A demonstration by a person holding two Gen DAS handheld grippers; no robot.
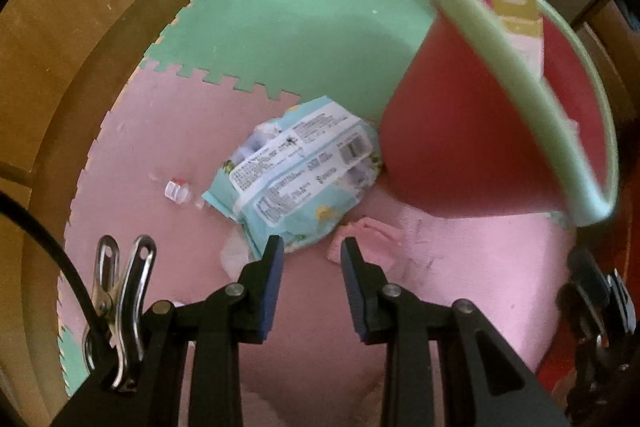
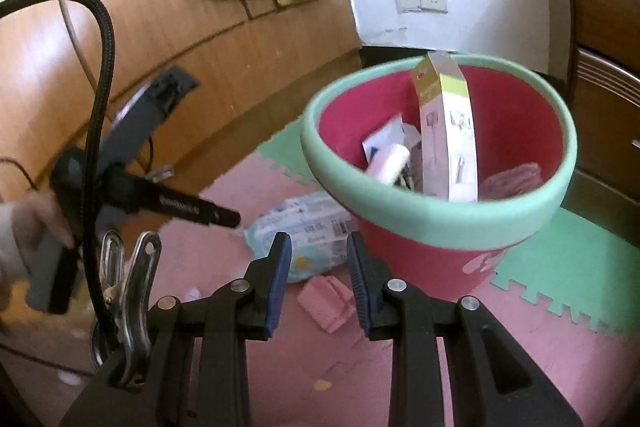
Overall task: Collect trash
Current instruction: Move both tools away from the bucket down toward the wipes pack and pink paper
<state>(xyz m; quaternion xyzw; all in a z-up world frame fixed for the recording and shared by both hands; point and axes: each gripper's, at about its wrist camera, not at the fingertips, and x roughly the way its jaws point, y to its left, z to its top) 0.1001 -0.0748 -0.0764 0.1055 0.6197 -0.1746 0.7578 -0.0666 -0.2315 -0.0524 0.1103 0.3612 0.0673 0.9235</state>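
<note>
Both claws part-open, empty; only rt view shows bin contents

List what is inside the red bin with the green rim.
In the red plastic bin with a green rim: a tall upright cardboard box, white paper scraps and pink cloth. The bottom is covered.

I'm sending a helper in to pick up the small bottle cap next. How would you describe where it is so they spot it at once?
Start at the red plastic bin with the pale green rim on the foam mat. A crumpled light blue printed plastic wrapper lies against its base. Beyond the wrapper's far side from the bin, alone on the pink mat tile, sits the small clear cap with a red band, the only hard round piece among soft litter.
</note>
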